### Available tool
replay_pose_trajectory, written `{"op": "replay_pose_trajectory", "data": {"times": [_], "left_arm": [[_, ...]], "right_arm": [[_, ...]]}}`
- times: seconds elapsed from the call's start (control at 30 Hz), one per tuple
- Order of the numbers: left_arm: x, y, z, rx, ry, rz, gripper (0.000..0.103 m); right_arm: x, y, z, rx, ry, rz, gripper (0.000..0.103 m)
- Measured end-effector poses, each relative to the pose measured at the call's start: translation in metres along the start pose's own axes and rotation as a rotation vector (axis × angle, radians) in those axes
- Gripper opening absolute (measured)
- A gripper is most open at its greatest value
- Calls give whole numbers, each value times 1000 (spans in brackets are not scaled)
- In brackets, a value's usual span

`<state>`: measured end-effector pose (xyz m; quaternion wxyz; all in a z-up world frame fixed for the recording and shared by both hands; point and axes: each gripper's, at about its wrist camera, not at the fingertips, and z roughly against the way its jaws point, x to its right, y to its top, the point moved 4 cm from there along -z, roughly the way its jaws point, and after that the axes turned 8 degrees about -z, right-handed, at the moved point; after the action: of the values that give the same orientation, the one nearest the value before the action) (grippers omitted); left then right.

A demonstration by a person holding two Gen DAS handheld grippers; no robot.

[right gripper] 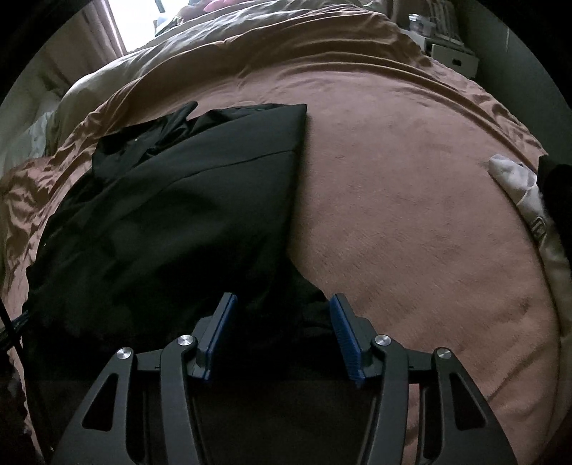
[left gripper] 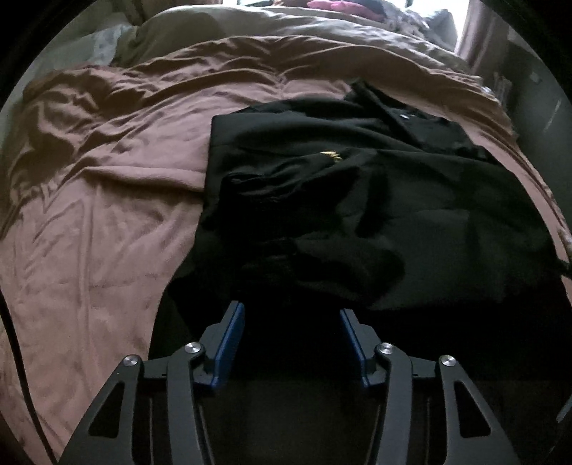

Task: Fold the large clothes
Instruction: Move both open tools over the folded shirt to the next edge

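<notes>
both tools, left (left gripper: 292, 313) and right (right gripper: 283, 304), hover spread apart, seemingly empty, over the black garment's (left gripper: 357, 200) near edge.

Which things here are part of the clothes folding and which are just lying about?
Part of the job: black garment, left gripper, right gripper, both open, holding nothing.

Lying about: white cloth at the bed's edge, pink item, beige duvet, brown blanket.
</notes>
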<state>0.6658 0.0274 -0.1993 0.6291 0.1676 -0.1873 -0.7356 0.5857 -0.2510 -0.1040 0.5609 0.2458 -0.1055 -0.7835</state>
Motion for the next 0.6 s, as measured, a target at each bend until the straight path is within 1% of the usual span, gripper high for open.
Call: {"op": "replay_pose_trajectory", "data": {"times": [0.1, 0.2, 0.27, 0.3, 0.37, 0.47, 0.5, 0.53, 0.57, 0.6], "left_arm": [[0, 6, -6, -2, 38, -29, 54], [-5, 10, -7, 3, 54, -24, 54], [-9, 11, -5, 6, 60, -11, 54], [-12, 11, -3, 8, 69, -9, 54], [-15, 8, 3, 9, 74, -7, 54], [-19, 2, 12, 12, 62, -2, 56], [-21, 0, 15, 5, 86, -7, 56], [-24, -3, 18, -2, 135, -15, 56], [-26, -5, 21, -4, 153, -19, 56], [-30, -10, 25, -7, 139, -10, 56]], "right_arm": [[7, 8, -6, 10, 32, -18, 52], [-3, 10, 1, 53, 91, -17, 52], [-5, 3, 1, 53, 73, 13, 52], [-6, 1, -7, 33, 42, 39, 52], [-1, -1, -18, 10, -3, 49, 52], [18, 0, -19, 13, -37, -6, 52], [24, -1, -16, 14, -38, -32, 52], [31, -2, -13, 14, -31, -60, 52], [34, -5, -10, 13, -33, -69, 52], [38, -7, -7, 15, -37, -75, 52]]}}
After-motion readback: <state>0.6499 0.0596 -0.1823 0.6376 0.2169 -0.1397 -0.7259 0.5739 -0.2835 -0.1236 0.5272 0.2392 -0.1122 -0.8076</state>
